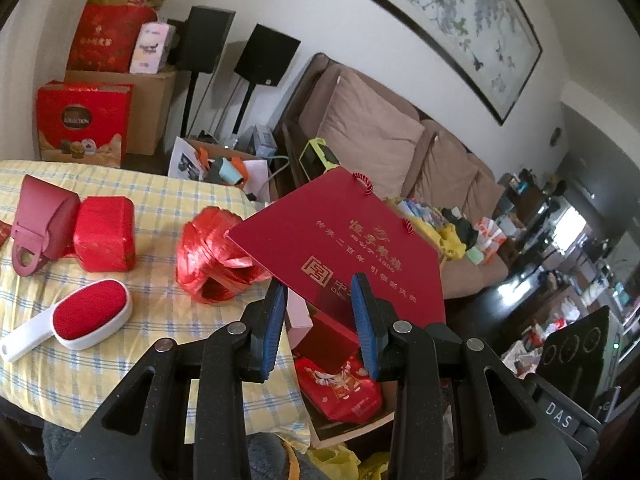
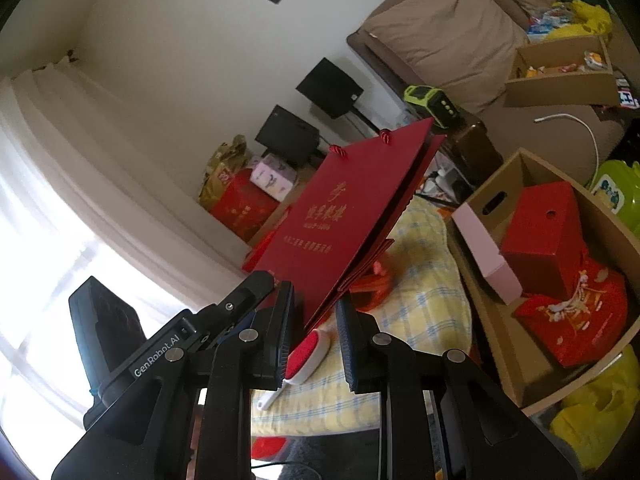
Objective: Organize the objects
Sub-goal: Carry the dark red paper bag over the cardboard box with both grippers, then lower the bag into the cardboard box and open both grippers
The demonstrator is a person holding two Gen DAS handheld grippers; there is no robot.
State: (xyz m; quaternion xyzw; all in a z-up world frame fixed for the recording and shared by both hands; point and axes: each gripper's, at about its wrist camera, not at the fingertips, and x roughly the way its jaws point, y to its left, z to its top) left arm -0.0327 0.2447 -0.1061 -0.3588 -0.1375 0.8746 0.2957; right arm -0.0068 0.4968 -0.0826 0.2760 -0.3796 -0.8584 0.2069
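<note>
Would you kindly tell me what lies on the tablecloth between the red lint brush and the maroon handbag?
In the left wrist view, a red wrapped box sits between the lint brush and the handbag, touching the handbag.

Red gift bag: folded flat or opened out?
Folded flat. The red gift bag shows thin stacked edges in the right wrist view, its panels pressed together.

Left wrist view looks down its tool point(image 1: 320, 320), close over the yellow checked table point(image 1: 120, 200), facing the brown sofa point(image 1: 380, 132). Right wrist view angles toward the window; both share the flat red gold-lettered paper bag point(image 1: 340, 240) point(image 2: 340, 220).
</note>
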